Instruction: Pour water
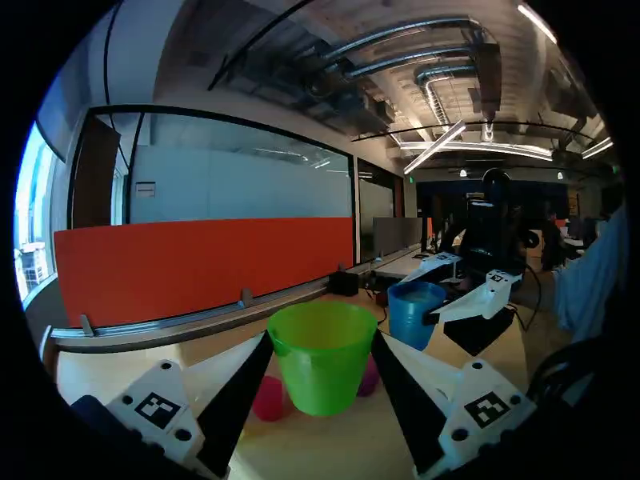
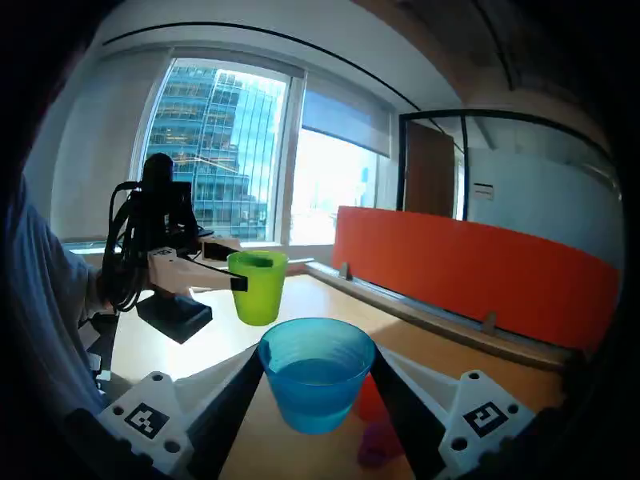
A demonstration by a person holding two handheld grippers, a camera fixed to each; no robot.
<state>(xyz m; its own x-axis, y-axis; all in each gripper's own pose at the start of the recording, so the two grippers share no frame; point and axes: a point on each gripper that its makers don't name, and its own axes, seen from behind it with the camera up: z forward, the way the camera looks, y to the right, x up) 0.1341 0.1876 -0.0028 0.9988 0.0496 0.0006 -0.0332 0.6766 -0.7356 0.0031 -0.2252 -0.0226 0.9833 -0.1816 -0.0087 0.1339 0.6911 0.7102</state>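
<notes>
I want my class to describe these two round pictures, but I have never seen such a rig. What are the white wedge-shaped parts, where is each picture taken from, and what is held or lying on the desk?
There is no robot arm here. A person holds a hand tool with two jaws in each hand, and a wide-angle camera rides on each tool, looking forward along its jaws. The white wedges are those jaws.

In the left gripper view, the left gripper holds a green cup between its jaws. In the right gripper view, the right gripper holds a blue cup with water in it. Each view also shows the other tool and its cup farther off.

Below is a wooden desk with an orange divider along its edge. Some small pink items lie on the desk, half hidden behind the cups, so I cannot tell what they are.
</notes>
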